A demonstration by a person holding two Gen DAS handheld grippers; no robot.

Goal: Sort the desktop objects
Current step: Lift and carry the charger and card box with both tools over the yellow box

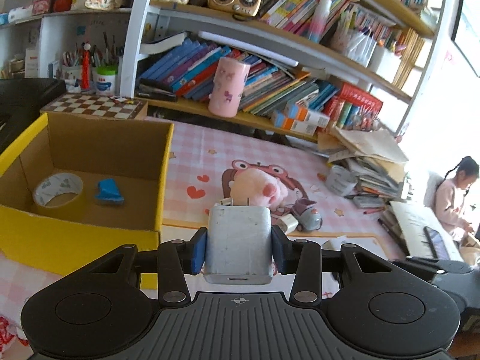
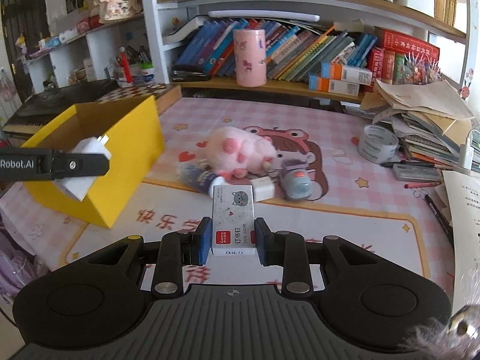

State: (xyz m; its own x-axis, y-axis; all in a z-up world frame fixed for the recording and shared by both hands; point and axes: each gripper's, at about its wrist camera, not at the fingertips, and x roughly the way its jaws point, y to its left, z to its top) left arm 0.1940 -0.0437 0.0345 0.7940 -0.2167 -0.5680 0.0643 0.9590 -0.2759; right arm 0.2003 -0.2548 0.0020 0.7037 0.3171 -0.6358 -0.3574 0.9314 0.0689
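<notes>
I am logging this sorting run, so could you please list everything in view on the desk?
box: one, yellow, desk's left
tape roll: one, white, in box
blue item: one, in box beside roll
second tape roll: one, white, desk's right
plush: one, pink, mat centre
toy: one, grey, beside plush
small plug: one, white, by toy
cup: one, pink, shelf
charger: one, white, in left gripper
staple box: one, white, in right gripper
</notes>
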